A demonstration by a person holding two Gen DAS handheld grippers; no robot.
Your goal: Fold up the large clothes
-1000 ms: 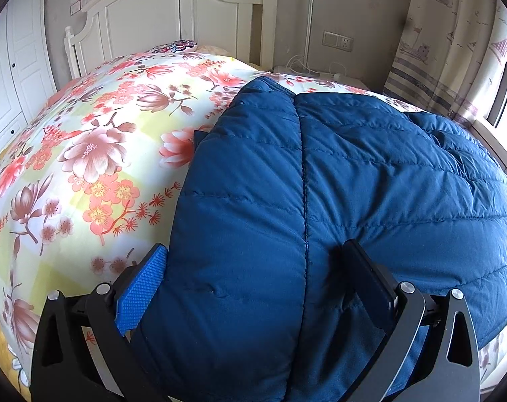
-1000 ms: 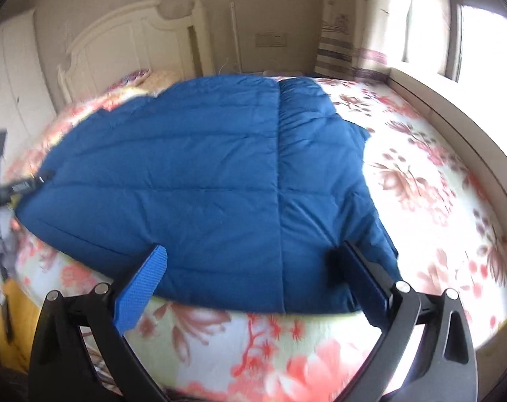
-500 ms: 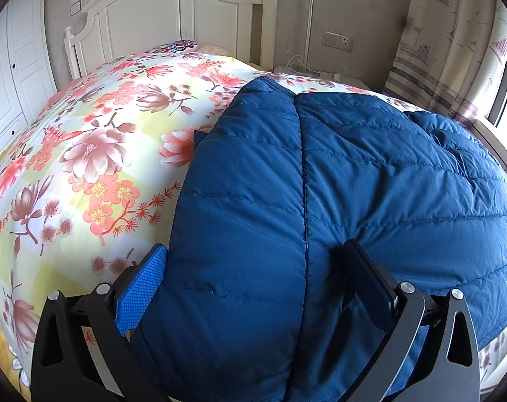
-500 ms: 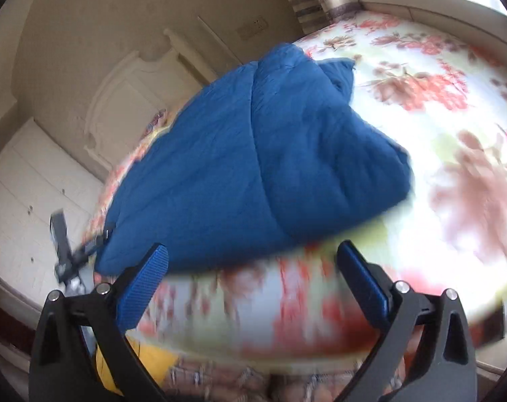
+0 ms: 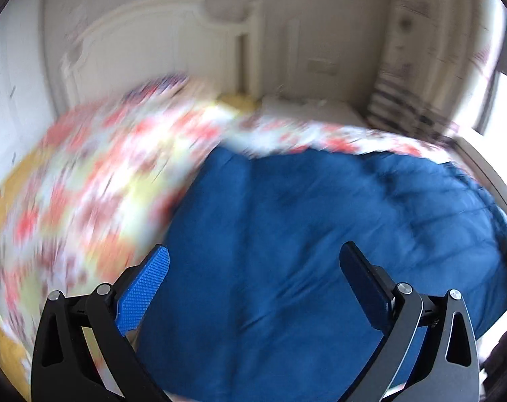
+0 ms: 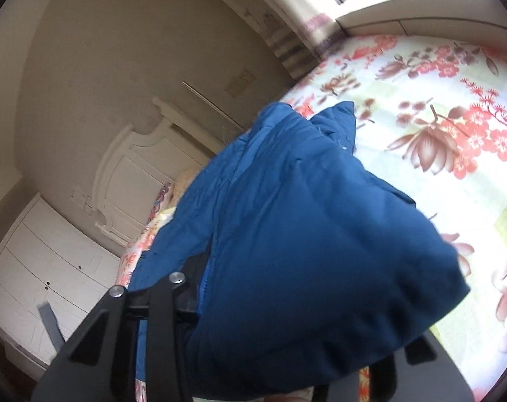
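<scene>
A padded blue jacket [image 5: 320, 234] lies on the floral bed sheet [image 5: 96, 194]. My left gripper [image 5: 253, 284] hovers above the jacket's near part, jaws wide open and nothing between them; this view is blurred by motion. In the right wrist view, the gripper is rolled to one side. A thick bunch of the jacket [image 6: 320, 251] fills the space between the fingers of my right gripper [image 6: 303, 308]. Its jaws are closing on this bunch. The left finger [image 6: 189, 288] presses on the fabric. The jacket hides most of the right finger.
A white headboard [image 5: 159, 53] stands at the far end of the bed, with a curtain [image 5: 421, 67] and a window at the right. White cupboard doors [image 6: 45, 268] stand left of the bed. Bare floral sheet [image 6: 454, 134] lies right of the jacket.
My left gripper has risen off the jacket, still open. My right gripper has rolled sideways, moved in on the jacket's near edge and closed from wide open onto a bunch of it.
</scene>
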